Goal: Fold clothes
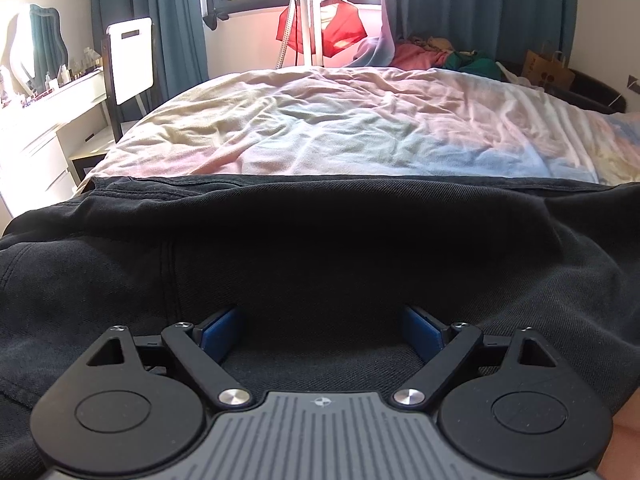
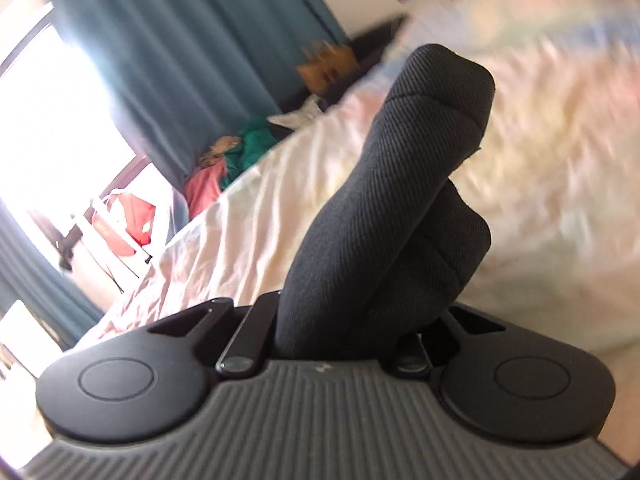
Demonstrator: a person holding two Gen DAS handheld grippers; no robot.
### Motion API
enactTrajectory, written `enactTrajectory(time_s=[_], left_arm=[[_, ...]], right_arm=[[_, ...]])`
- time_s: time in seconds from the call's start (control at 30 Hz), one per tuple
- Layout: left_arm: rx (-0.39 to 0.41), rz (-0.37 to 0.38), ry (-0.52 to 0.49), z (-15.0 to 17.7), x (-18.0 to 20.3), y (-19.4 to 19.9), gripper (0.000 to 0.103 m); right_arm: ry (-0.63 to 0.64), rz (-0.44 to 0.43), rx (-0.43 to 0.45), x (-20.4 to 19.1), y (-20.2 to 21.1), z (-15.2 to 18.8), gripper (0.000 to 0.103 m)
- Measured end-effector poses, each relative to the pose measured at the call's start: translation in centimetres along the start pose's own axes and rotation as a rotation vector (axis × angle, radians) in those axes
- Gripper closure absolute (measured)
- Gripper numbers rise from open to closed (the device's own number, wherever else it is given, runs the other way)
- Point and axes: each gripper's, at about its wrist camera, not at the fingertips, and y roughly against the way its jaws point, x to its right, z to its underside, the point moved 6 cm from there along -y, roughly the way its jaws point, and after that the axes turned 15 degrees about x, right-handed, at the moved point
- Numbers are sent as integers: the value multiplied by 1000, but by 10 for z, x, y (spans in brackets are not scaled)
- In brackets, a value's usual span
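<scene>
My right gripper (image 2: 360,320) is clamped on the black garment's (image 1: 320,240) bunched fold, ready to carry it over. Left gripper (image 1: 320,332) sits splayed wide on the cloth near the bed (image 1: 340,132) edge (pinning it, I guess).

Rumpled bedspread (image 1: 340,128), teal curtains (image 1: 472,8), paper bag (image 1: 550,70).

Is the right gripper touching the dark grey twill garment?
Touching. The right wrist view shows the right gripper shut on a bunched fold of the dark grey twill garment, which rises straight out from between its closed jaws.
</scene>
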Motion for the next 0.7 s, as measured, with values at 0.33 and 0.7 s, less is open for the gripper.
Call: enactTrajectory(time_s=[0.33, 0.7], left_arm=[[238, -62, 236, -53, -48, 46, 14], [330, -132, 436, -67, -109, 70, 14]], right_arm=[[586, -446, 213, -205, 77, 33, 89], [1135, -696, -23, -254, 144, 248, 88]])
